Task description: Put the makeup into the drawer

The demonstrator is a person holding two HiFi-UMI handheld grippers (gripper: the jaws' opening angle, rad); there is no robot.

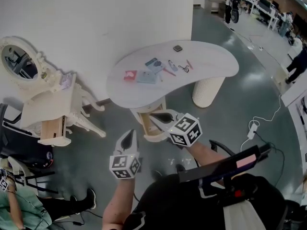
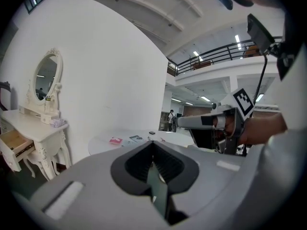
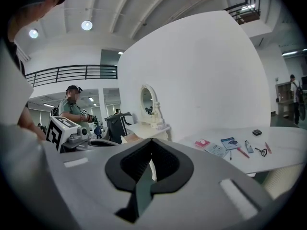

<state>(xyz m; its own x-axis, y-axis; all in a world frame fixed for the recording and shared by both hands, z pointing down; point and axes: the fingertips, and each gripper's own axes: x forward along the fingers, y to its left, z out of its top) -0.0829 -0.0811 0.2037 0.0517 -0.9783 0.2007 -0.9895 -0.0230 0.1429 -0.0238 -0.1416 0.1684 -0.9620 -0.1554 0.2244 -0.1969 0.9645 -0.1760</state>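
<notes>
Grey hall floor surrounds a white kidney-shaped table (image 1: pixel 211 63), where the makeup (image 1: pixel 156 71) (pink compact, blue cards, pencils, a small dark case) lies spread on top. A pale wooden drawer (image 1: pixel 145 128) stands open at the table's 6 o'clock edge. The left gripper (image 1: pixel 128 134) and right gripper (image 1: pixel 157 117) are pinched together on nothing. Everything on top seemingly awaits stowing; the drawer's contents are unclear.

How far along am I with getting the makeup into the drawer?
Done: the drawer under the table looks open. In hand: nothing; left gripper and right gripper are shut and empty. Left: everything; the makeup, pink case to dark compact, lies on the table.
</notes>
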